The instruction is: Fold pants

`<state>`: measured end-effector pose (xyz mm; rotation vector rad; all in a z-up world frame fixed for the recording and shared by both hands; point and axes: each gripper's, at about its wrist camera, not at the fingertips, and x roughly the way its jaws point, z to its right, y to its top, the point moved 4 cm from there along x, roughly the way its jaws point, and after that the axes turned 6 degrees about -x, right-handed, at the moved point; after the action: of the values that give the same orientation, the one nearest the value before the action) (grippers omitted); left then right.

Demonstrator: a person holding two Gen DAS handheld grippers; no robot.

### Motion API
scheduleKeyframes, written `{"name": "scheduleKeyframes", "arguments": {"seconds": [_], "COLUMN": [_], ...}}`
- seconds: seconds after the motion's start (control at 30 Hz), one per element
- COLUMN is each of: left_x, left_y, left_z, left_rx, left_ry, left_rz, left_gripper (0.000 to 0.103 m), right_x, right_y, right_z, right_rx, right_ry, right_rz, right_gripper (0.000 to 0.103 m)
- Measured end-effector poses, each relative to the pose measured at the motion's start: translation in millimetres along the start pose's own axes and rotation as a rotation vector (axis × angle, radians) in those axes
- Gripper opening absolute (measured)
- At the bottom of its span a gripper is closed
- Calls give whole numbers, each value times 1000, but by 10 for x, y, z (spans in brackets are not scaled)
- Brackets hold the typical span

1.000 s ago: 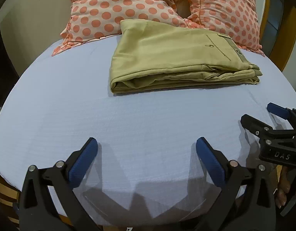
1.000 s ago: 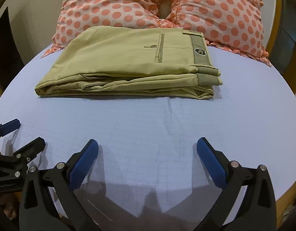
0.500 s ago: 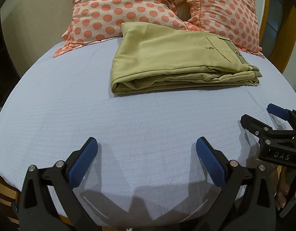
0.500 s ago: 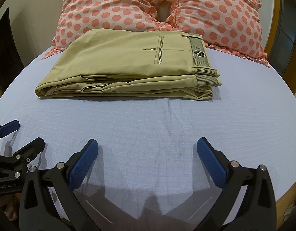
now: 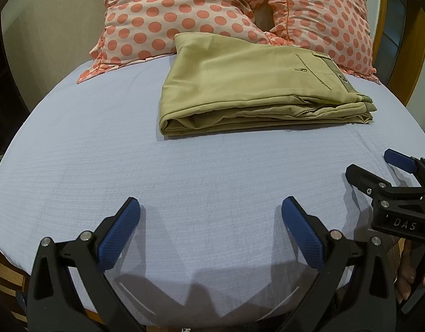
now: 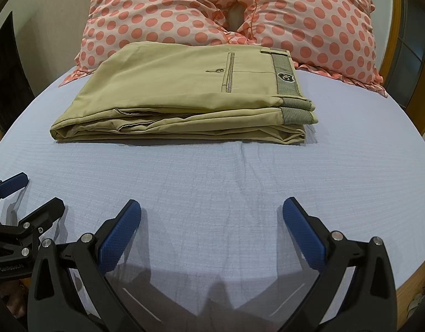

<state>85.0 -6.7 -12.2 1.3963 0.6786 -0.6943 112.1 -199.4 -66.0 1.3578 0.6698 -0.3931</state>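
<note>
Khaki pants (image 5: 245, 88) lie folded in a flat stack on the light blue bed sheet (image 5: 129, 171), waistband to the right, back pocket up; they also show in the right wrist view (image 6: 190, 94). My left gripper (image 5: 211, 221) is open and empty, low over the sheet well short of the pants. My right gripper (image 6: 212, 221) is open and empty too, near the bed's front edge. Each gripper shows at the side of the other's view: the right one (image 5: 375, 167) and the left one (image 6: 38, 193).
Two pink polka-dot pillows (image 6: 162, 19) (image 6: 323, 25) lean behind the pants, touching their far edge. A wooden bed frame (image 5: 414, 55) rises at the right. The bed's front edge (image 5: 7, 271) lies just under the grippers.
Both views have tilted down slightly, so the pants and pillows sit a little lower in frame. The pants have not moved. Both grippers stay open.
</note>
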Motion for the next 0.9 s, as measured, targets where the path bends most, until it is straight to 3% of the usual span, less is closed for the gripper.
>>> {"name": "scheduleKeyframes", "arguments": {"seconds": [0.9], "left_x": [-8], "left_y": [43], "left_z": [-23], "left_rx": [-10], "left_ry": [5], "left_rz": [10], "left_gripper": [101], "right_x": [1], "right_y": [3], "right_z": [-8], "right_rx": [1], "right_ry": [0], "right_rz": [2], "right_gripper": [102]}}
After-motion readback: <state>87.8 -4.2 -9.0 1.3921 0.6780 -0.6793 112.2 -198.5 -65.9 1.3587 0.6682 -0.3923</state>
